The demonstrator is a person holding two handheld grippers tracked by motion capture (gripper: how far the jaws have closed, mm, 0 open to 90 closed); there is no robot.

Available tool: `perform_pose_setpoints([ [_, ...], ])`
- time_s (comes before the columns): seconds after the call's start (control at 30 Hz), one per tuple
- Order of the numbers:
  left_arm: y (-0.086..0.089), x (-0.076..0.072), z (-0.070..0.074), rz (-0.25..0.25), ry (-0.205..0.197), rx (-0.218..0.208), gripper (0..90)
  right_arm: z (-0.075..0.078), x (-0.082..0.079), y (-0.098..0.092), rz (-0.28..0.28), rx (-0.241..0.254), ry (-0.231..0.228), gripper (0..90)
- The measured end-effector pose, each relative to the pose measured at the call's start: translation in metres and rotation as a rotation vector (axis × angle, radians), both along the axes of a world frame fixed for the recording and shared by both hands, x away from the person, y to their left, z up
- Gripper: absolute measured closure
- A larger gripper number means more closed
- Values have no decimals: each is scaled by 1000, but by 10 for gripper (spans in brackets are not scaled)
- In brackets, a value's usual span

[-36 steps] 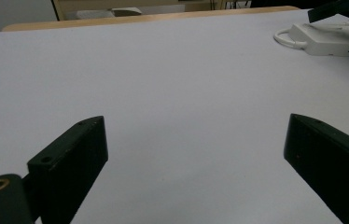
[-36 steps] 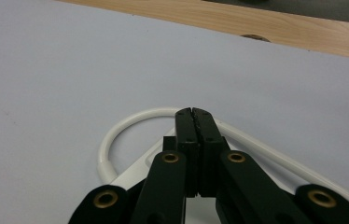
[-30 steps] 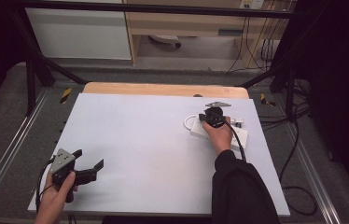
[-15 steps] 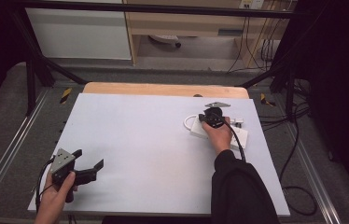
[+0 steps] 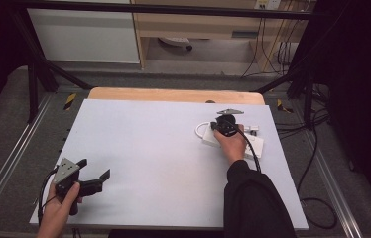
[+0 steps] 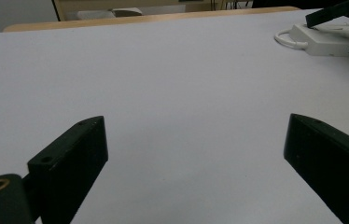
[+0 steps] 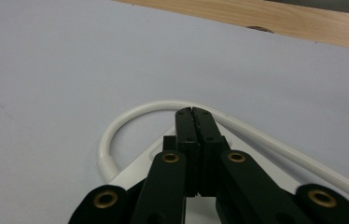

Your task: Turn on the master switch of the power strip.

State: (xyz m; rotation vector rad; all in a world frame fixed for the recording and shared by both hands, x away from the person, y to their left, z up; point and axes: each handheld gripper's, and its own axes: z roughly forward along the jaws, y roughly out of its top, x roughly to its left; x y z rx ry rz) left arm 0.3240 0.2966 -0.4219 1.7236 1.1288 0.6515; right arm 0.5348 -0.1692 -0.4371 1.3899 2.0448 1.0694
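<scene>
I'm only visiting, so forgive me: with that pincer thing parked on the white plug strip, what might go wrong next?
1. The right gripper, jaws pressed together, sits over the white plastic power strip by its looping white cable; pushing might slide the strip along the smooth pale grey table.
2. The strip lies near the table's right edge, so a nudge could tip it off.
3. The black cable trailing from the right gripper crosses the strip and might snag.

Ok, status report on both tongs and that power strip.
Left tongs open, near table corner, holding nothing. Right tongs shut, empty, over white power strip, tips at its looped cord. Nothing in the way.
</scene>
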Motion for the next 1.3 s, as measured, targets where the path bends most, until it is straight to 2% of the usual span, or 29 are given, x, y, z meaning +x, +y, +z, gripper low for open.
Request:
perform_pose_setpoints([
  [0.67, 1, 0, 0, 8, 2, 3, 65, -1, -1, 3, -3, 4, -3, 900],
  [1.3, 3, -1, 1, 12, -1, 0, 66, 0, -3, 6, -6, -17, -4, 900],
])
